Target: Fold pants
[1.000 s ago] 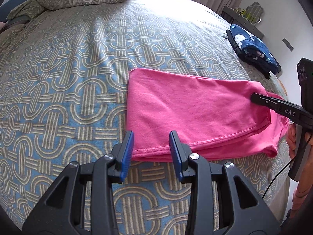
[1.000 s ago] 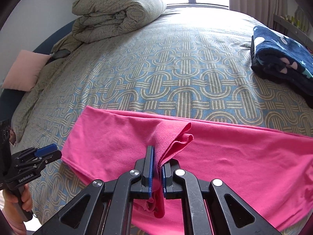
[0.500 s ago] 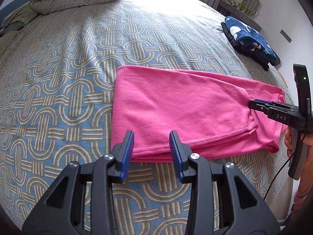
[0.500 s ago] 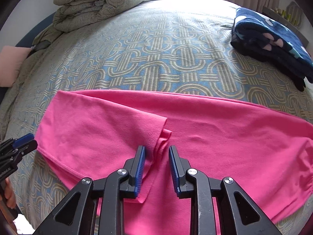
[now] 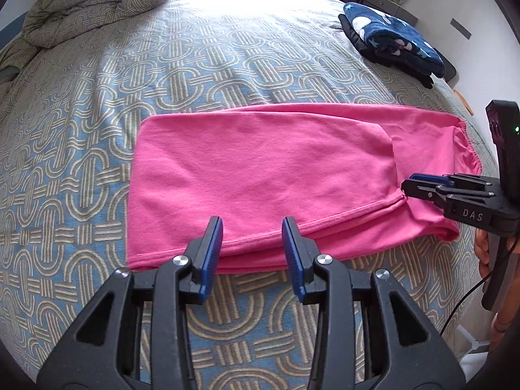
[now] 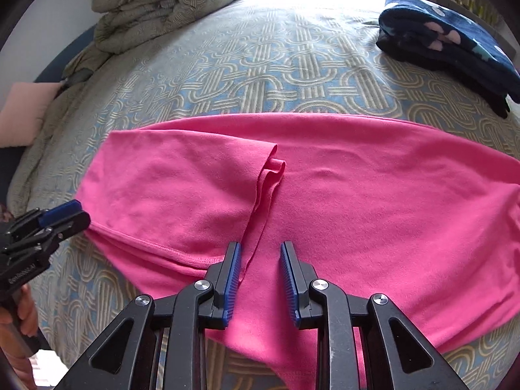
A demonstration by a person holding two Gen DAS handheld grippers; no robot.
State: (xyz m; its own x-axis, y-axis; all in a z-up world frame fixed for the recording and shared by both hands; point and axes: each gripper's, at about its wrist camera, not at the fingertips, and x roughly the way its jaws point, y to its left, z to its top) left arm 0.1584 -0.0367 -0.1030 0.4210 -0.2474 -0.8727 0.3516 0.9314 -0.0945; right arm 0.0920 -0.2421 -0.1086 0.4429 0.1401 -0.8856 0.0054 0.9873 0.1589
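On the patterned bedspread (image 5: 227,74) the pink pants (image 5: 266,175) lie flat, legs doubled over so the cuff edge (image 6: 271,165) rests on the upper part of the garment, short of the waistband (image 5: 468,149). Right gripper (image 6: 260,260): jaws have just been opening, now parted and empty, with the hem of the folded layer lying loose between and below them. Left gripper (image 5: 252,237): jaws moderately apart, holding nothing, hovering over the near edge of the pants close to the fold line. Judgement: first lengthwise fold laid and released; step in hand is the reset between folds. Next move likely calls for both grippers to pinch all layers at one end and carry it over squarely. Folded navy blanket (image 5: 393,39) well apart.
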